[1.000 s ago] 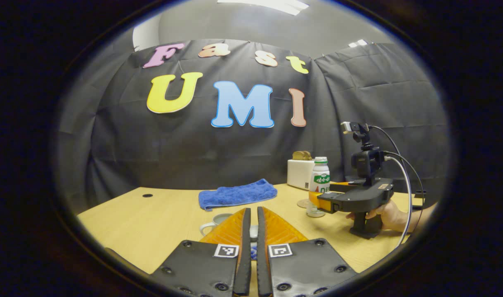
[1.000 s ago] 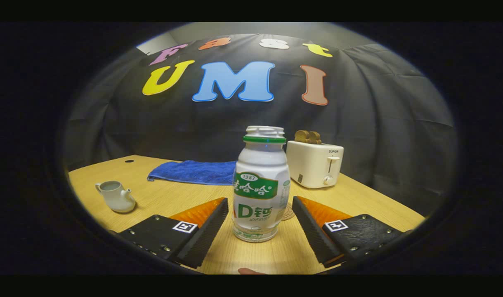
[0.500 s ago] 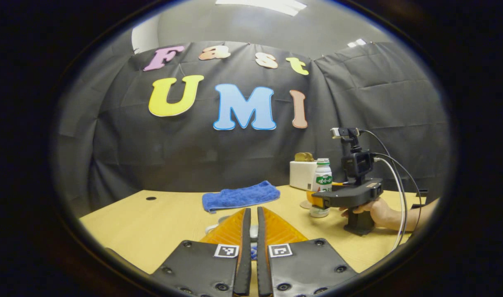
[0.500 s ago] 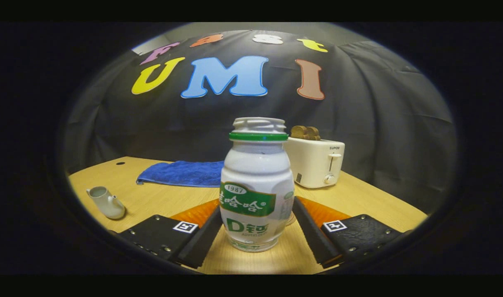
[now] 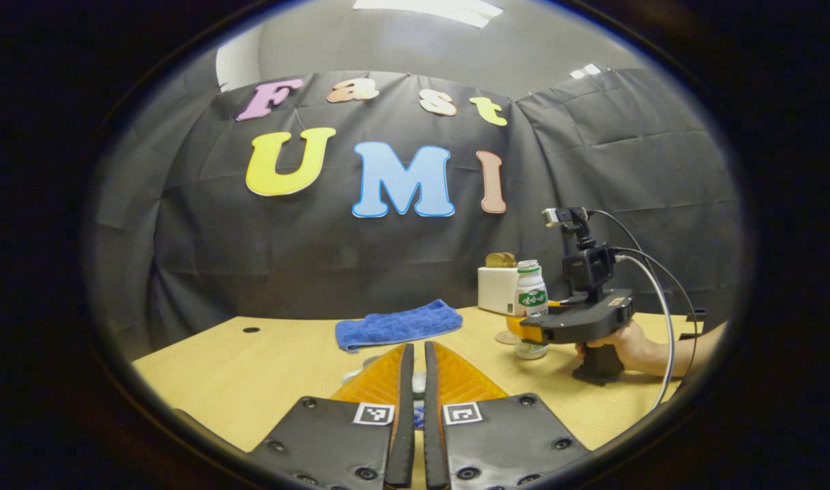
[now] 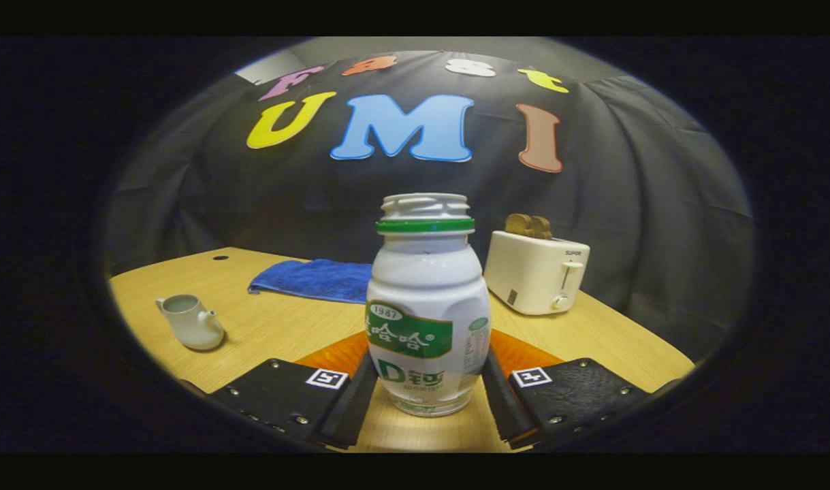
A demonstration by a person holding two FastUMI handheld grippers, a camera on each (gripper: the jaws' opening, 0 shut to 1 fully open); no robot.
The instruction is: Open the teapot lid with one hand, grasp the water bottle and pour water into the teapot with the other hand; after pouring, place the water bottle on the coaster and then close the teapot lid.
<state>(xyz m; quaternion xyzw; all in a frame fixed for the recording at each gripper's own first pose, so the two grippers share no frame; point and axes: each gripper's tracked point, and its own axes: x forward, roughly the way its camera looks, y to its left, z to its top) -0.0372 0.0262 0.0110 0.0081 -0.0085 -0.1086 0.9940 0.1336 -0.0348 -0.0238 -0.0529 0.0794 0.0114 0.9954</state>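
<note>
On the table, seen along both grippers:

Right gripper: its two fingers press against the left and right sides of the water bottle, low on the body. In the left gripper view the same gripper shows far off to the right, held by a hand, with cables running back from the camera on top of it.

Water bottle: white, with a green band at the neck and a green label, upright between the right gripper's fingers. Its top is open. In the left gripper view the bottle looks slightly raised above the table, though that is hard to judge.

Left gripper: fingers drawn close together with a narrow gap between them. Something pale sits in that gap near the tips; I cannot tell what it is or whether both fingers press on it.

Teapot: small, pale, with no lid on it, standing well to the left of the right gripper, spout pointing right.

Coaster: a round mat just beyond the bottle in the left gripper view.

Blue towel: lying beyond the right gripper, to the left behind the bottle.

Toaster: white, with bread in its slots, beyond the right gripper and to the right of the bottle.
</note>
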